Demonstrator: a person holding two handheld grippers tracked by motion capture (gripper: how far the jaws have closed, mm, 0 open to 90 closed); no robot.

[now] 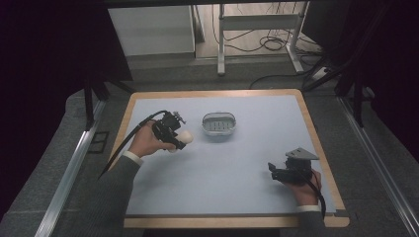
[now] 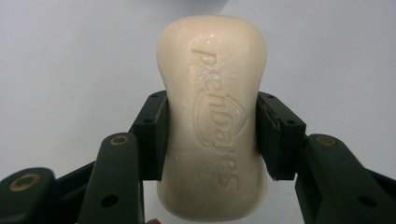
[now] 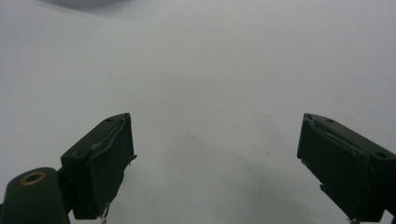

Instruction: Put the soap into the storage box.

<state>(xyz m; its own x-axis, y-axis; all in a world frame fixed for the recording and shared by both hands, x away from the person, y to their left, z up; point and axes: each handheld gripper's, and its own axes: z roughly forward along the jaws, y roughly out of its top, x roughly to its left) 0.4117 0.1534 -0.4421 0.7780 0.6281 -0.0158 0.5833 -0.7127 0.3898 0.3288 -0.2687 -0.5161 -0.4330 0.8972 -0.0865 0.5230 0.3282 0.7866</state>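
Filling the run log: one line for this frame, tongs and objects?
left tongs: shut on soap bar, beside soap dish | right tongs: open, empty, over blue mat

The left gripper (image 1: 179,139) holds a pale soap (image 1: 185,137) just left of a grey dish (image 1: 219,124) on the blue mat (image 1: 222,173). The right gripper (image 1: 272,170) sits near the mat's right edge.

Left tongs (image 2: 212,135) are clamped on the soap (image 2: 212,116); right tongs (image 3: 215,168) gape wide, low over the tabletop (image 3: 210,70).
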